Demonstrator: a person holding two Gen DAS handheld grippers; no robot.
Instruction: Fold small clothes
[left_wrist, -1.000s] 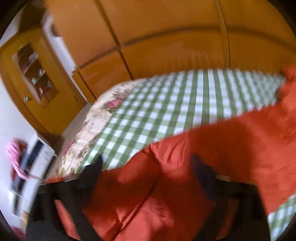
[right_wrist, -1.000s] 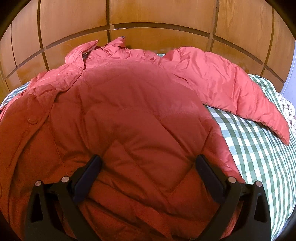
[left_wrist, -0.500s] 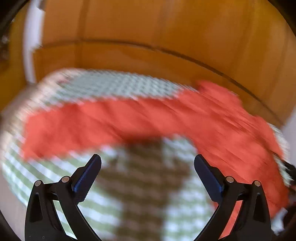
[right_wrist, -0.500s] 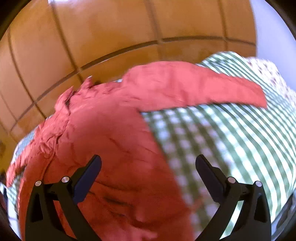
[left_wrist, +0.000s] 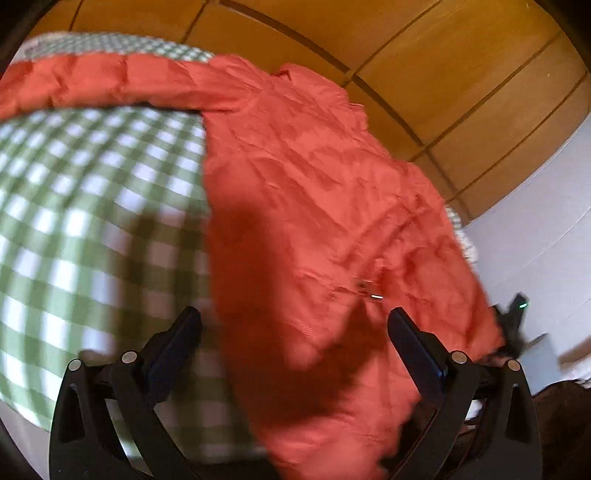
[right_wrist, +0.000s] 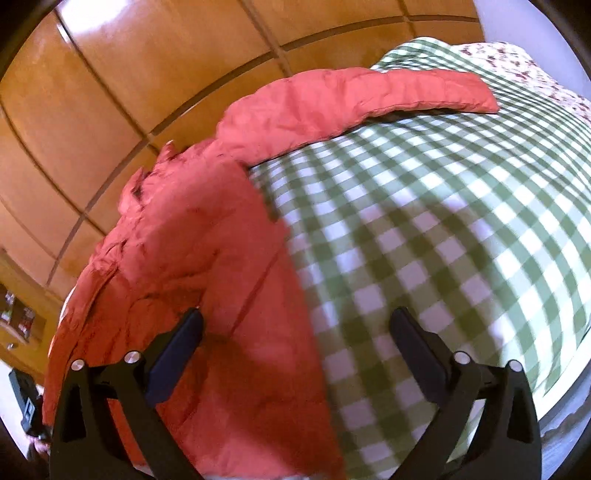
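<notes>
left claw (left_wrist: 294, 325): jaws spread wide, gripped nothing, hung above jacket (left_wrist: 332, 206) edge; one finger (left_wrist: 173, 347) over sheet (left_wrist: 92, 192), the other over red fabric. right claw (right_wrist: 295, 325): also wide apart, empty, hovered w/ one finger (right_wrist: 175, 350) over jacket (right_wrist: 207, 280), the other over sheet (right_wrist: 443, 229). jacket: red, puffy, lay spread on the green-white checked sheet of the bed. in left view, body filled centre and right, one sleeve (left_wrist: 110, 81) stretched out to the far left across sheet. in right view, body sat at left, other sleeve (right_wrist: 354, 99) reached out to the right, its cuff resting on sheet. collar end lay toward wood panels (right_wrist: 129, 85) behind bed. floral cover (right_wrist: 517, 62) showed at far right corner past the checks. both views somewhat blurred, esp. near the fingers. dark device w/ green light (left_wrist: 517, 310) seen just past jacket's right edge in left view; what it was, couldn't tell.
</notes>
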